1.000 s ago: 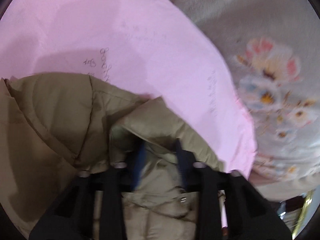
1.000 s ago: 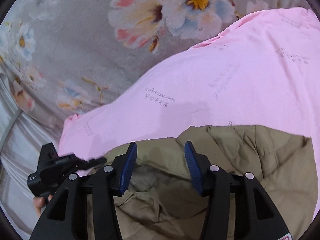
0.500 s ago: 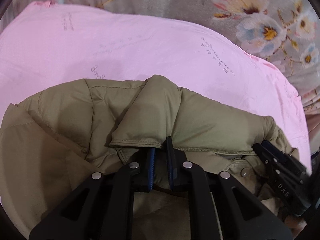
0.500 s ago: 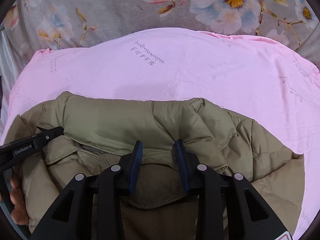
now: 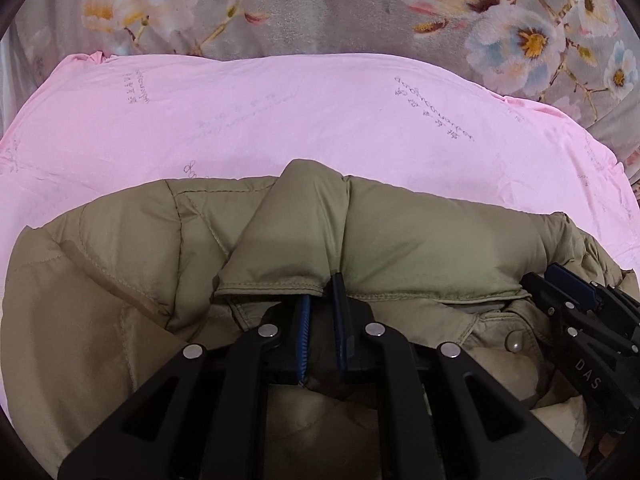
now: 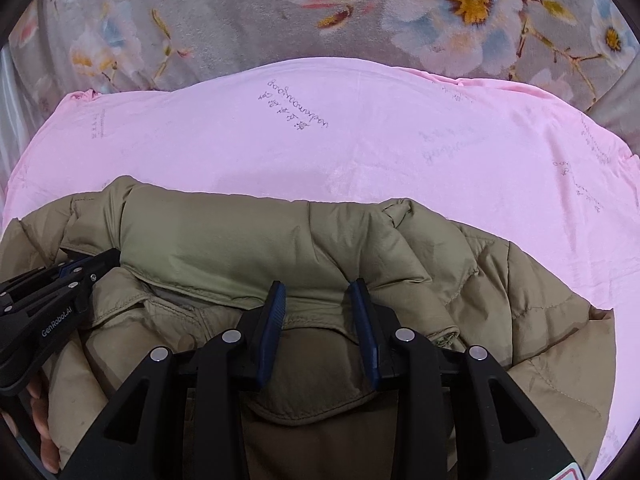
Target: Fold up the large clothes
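Both tools narrow on the khaki jacket (image 5: 420, 236): left tool (image 5: 322, 300) and right tool (image 6: 320, 304) pinching its hem.

Jacket (image 5: 420, 232): olive-tan, quilted and puffy, bunched in the lower half of both views. Folded collar edge faces the camera; one snap visible at lower right of the left view. Lies on pink cloth.

1 khaki jacket (image 5: 420, 232), 1 pink sheet (image 5: 320, 120), 1 floral blanket (image 5: 320, 12) (underneath), 2 grippers (image 5: 322, 300) (image 6: 320, 300)
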`<state>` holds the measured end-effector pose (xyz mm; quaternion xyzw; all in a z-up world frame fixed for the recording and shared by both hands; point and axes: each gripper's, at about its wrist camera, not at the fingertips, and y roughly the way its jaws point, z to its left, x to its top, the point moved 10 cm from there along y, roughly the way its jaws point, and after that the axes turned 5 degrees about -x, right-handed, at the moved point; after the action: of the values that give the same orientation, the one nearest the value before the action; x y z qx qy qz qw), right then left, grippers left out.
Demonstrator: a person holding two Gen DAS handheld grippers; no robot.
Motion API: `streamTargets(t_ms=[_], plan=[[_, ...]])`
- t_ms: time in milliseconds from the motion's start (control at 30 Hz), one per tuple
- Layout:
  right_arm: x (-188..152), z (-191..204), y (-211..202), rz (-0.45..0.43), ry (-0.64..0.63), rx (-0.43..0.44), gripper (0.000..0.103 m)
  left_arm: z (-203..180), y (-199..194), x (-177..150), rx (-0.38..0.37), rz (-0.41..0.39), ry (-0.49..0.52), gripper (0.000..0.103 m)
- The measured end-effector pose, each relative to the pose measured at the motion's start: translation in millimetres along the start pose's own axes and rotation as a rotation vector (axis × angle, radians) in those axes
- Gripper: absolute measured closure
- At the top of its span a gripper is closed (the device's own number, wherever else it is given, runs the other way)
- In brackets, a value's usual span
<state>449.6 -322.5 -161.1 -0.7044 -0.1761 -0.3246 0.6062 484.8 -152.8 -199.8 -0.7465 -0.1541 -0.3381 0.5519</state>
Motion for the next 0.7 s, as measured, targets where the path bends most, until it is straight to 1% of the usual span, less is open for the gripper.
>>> streamTargets(t_ms=[100, 133, 167, 200, 233, 267, 300, 333, 367, 433, 467, 533, 567, 600, 633, 667, 700], plan=[[-1, -5, -12, -0.009, 0.044, 0.050, 0.070, 2, -6, -1, -0.019, -0.007, -0.015, 0.092], [-5, -12, -27, -0.010, 0.086, 0.071, 0.071, 2, -12, -3, -0.023, -0.004, -0.019, 0.091], [-10, -19, -48, -0.021, 0.139, 0.122, 0.065, 2, -26, -8, -0.032, -0.003, -0.019, 0.091], [-18, -25, -70, -0.028, 0.174, 0.177, 0.065, 4, -47, -13, -0.061, -0.016, -0.021, 0.089], [-29, -34, -94, -0.024, 0.201, 0.222, 0.063, 6, -65, -18, -0.079, -0.028, -0.020, 0.076], [-44, -46, -120, -0.020, 0.217, 0.237, 0.060, 11, -92, -28, -0.097, -0.036, -0.012, 0.067], [-60, -58, -143, -0.019, 0.224, 0.245, 0.056, 17, -119, -39, -0.115, -0.044, -0.006, 0.046], [-78, -69, -165, -0.017, 0.226, 0.254, 0.047, 26, -148, -53, -0.138, -0.056, -0.011, 0.031], [-104, -84, -191, -0.005, 0.224, 0.256, 0.039, 33, -170, -65, -0.141, -0.060, -0.014, 0.028], [-156, -104, -227, 0.043, 0.229, 0.268, 0.035, 53, -210, -99, -0.143, -0.029, -0.023, 0.027], [-188, -114, -243, 0.078, 0.238, 0.272, 0.033, 67, -230, -123, -0.151, 0.000, -0.043, 0.027], [-247, -130, -268, 0.139, 0.264, 0.272, 0.032, 91, -256, -165, -0.154, 0.038, -0.096, 0.027], [-277, -138, -278, 0.169, 0.280, 0.261, 0.032, 106, -270, -194, -0.156, 0.062, -0.133, 0.027], [-302, -142, -285, 0.191, 0.296, 0.254, 0.032, 116, -277, -213, -0.147, 0.075, -0.158, 0.027], [-324, -145, -292, 0.211, 0.315, 0.254, 0.032, 125, -285, -232, -0.144, 0.082, -0.188, 0.027], [-347, -144, -300, 0.229, 0.338, 0.263, 0.032, 129, -292, -254, -0.157, 0.095, -0.222, 0.027], [-360, -141, -305, 0.231, 0.351, 0.276, 0.032, 130, -297, -272, -0.175, 0.111, -0.254, 0.027]])
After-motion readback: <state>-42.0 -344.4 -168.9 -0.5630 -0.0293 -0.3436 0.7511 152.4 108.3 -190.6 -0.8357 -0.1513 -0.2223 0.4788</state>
